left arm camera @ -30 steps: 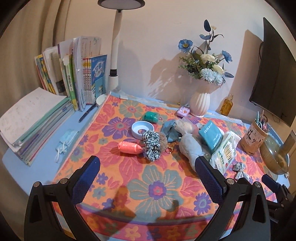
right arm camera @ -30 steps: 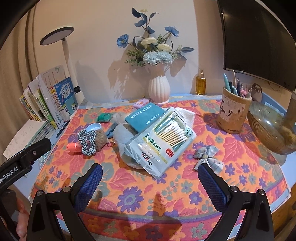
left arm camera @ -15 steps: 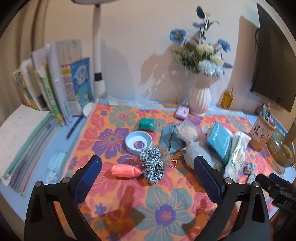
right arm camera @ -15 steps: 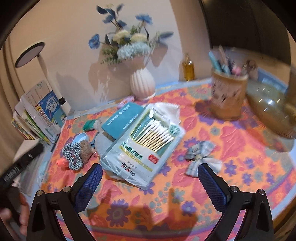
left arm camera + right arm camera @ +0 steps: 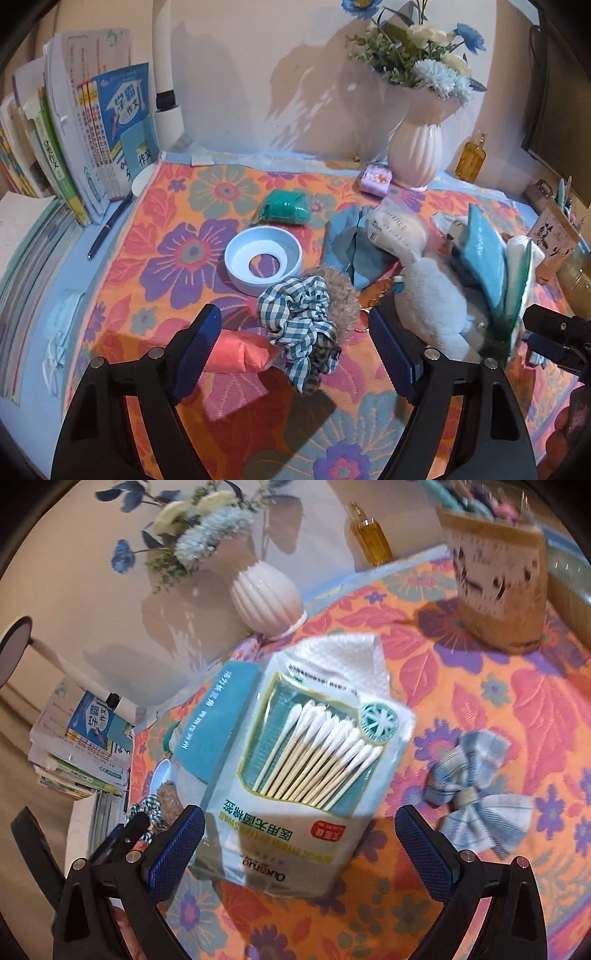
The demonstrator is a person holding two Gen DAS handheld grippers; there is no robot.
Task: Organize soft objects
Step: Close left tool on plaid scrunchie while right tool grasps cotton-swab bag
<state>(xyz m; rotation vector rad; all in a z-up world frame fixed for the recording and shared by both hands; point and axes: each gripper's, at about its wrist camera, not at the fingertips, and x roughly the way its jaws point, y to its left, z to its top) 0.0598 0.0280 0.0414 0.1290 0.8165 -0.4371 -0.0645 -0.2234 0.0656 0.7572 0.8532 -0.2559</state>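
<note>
Left wrist view: your left tool point(image 5: 295, 343) is spread wide, holding nothing, with the checked scrunchie point(image 5: 299, 325) at 12 o'clock between its fingers on the floral tabletop point(image 5: 207, 206). Your right tool point(image 5: 299, 845), also spread, frames the cotton swab pack point(image 5: 303, 775), its long axis running toward 1 o'clock.

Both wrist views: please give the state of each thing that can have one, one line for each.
Left tool: open, around the checked scrunchie, not gripping.
Right tool: open, around the near end of the cotton swab pack.
Cotton swab pack: lying flat on the pile; whether sealed cannot be told.
Pink packet: lying flat.
White ring lid: lying flat.
Vase: upright.
Pen holder: upright.
</note>
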